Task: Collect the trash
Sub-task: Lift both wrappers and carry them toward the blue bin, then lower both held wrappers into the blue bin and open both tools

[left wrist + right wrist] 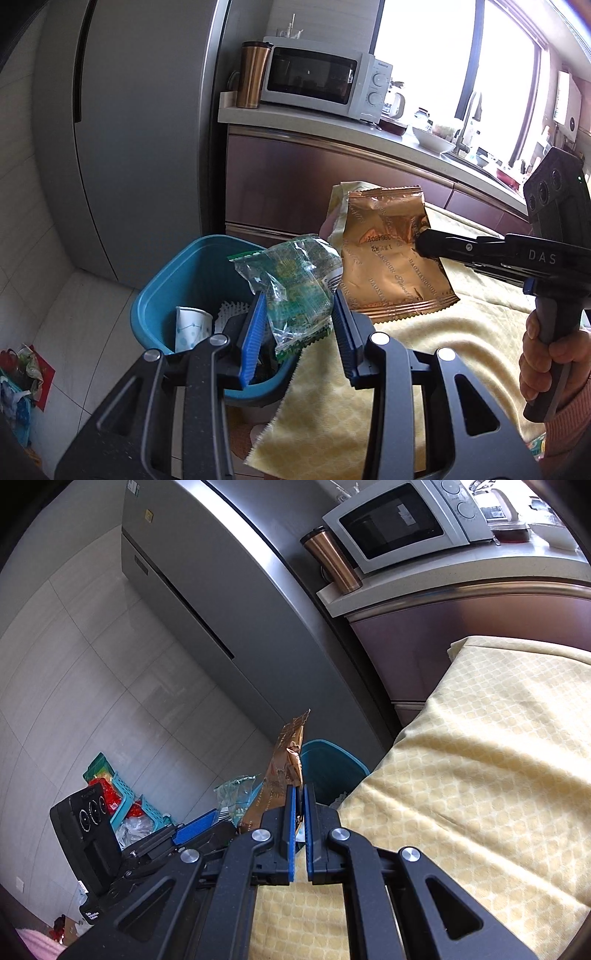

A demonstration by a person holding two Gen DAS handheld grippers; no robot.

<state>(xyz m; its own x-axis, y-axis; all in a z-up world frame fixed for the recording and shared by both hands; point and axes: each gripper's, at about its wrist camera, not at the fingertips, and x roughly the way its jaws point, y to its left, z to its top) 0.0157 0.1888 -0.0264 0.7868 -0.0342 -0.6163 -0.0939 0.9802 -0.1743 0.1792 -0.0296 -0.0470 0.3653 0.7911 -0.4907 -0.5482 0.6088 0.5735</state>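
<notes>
Trash goes two pieces at a time: the left hand-held gripper grasps a clear green wrapper over the blue bin beside the cloth-covered surface's corner, while the right hand-held gripper, clenched on a copper pouch, approaches. Next, likely, both release above the bin's mouth.

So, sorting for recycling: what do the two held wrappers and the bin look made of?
Copper wrapper: metallised foil film, probably; glossy, sharp creases, crimped edges. Green wrapper: thin clear printed plastic, crinkled, see-through. Blue bin: moulded plastic, seemingly; smooth, matte, uniform colour.
</notes>
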